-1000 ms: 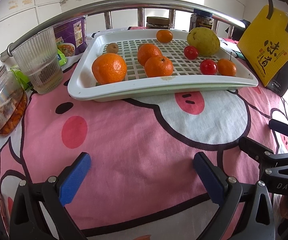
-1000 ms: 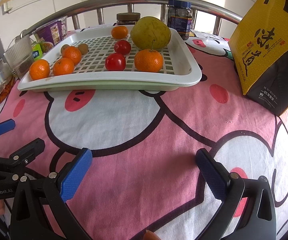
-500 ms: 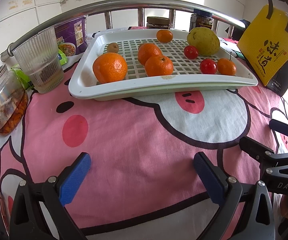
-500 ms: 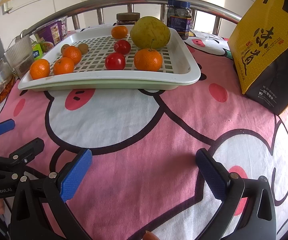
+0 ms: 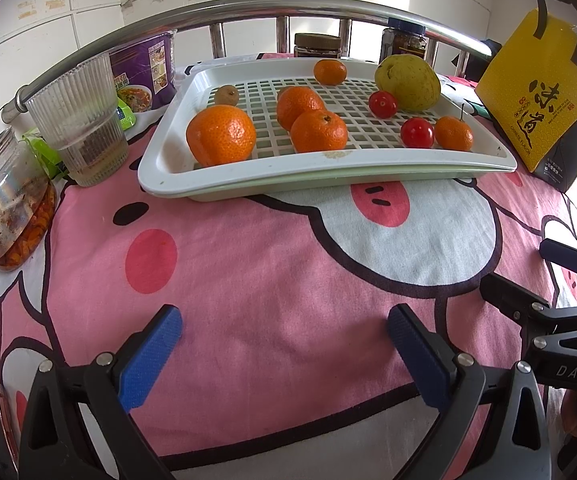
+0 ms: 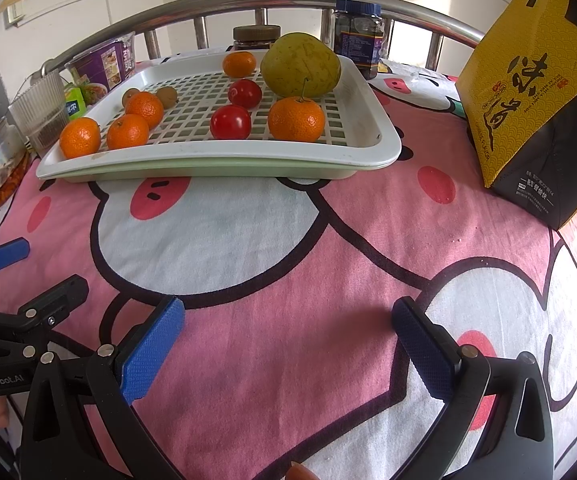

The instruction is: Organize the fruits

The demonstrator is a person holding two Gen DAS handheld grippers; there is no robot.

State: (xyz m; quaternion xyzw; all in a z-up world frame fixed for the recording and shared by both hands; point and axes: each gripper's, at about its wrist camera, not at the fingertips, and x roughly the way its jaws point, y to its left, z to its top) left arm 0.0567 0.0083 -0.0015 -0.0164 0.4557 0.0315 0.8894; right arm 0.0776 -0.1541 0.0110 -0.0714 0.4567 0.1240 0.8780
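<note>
A white slotted tray [image 5: 248,172] [image 6: 384,140] sits at the far side of the pink cartoon cloth. It holds several oranges, such as a big one [image 5: 221,134] at its front left and one [image 6: 296,119] at the right. It also holds two red tomatoes [image 5: 417,132] [image 6: 230,121], a large yellow-green pear [image 5: 407,81] [image 6: 300,65] and small brown fruits [image 5: 226,95]. My left gripper [image 5: 284,344] is open and empty, low over the cloth well short of the tray. My right gripper [image 6: 288,340] is open and empty too, beside it.
A ribbed glass [image 5: 80,120] and a jar [image 5: 4,208] stand left of the tray. A yellow bag [image 5: 540,96] [image 6: 536,112] stands at the right. Two dark jars [image 6: 358,38] and a purple noodle box [image 5: 144,76] stand behind, by a metal rail [image 5: 288,4].
Both views have shifted very slightly. Neither gripper has closed, and the fruits have not moved.
</note>
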